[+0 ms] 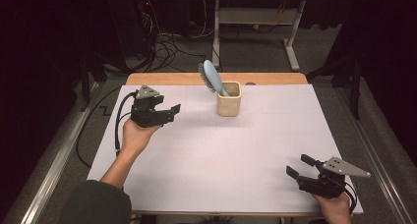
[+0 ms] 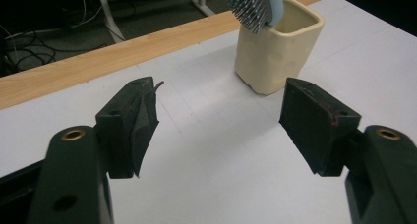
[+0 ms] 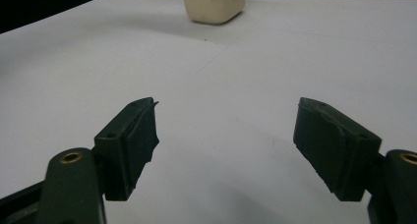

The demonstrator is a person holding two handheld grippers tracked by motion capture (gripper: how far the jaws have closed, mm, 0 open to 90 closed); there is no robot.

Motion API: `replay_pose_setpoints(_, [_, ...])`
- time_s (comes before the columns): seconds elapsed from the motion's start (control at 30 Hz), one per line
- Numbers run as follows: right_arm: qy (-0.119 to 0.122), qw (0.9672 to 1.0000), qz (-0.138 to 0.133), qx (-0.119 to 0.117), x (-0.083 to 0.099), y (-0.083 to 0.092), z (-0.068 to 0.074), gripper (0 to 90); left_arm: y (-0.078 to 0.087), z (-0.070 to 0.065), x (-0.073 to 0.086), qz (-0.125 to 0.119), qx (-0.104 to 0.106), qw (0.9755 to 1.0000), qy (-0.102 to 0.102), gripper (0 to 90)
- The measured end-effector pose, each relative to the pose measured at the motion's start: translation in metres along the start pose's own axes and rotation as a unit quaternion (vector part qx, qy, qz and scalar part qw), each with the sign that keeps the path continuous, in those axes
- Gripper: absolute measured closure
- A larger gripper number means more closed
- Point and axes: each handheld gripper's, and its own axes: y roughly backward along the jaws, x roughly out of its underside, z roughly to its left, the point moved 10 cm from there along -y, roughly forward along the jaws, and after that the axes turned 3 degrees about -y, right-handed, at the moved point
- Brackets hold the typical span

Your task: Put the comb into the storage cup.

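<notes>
A cream square cup (image 1: 229, 99) (image 2: 276, 48) (image 3: 213, 4) stands on the white table sheet toward the back middle. A light blue hairbrush (image 1: 211, 76) (image 2: 256, 6) rests in it, handle down, bristle head leaning out to the left. My left gripper (image 1: 172, 109) (image 2: 221, 123) is held up at the left, pointing right toward the cup, jaws open with nothing between them. My right gripper (image 1: 300, 166) (image 3: 226, 145) sits low at the front right corner, pointing left, jaws open and holding nothing.
The white sheet (image 1: 206, 150) covers a wooden table whose edge (image 1: 187, 78) shows at the back. Beyond it are cables (image 1: 167, 47) on the floor and a white desk frame (image 1: 255, 22). Metal rails run along both sides.
</notes>
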Motion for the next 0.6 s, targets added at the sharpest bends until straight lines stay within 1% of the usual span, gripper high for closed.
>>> replay_pose_setpoints(0.33, [-0.001,1.0,-0.001,0.0,-0.0004,0.0002,-0.0001,25.0,0.0028,-0.0012,0.0052,0.003,0.004,1.0,0.002,30.9])
replay_pose_setpoints(0.6, [0.0,1.0,-0.001,0.001,-0.0002,0.0,0.0,25.0,0.0066,-0.0019,0.0084,-0.001,0.009,0.9999,0.004,30.5])
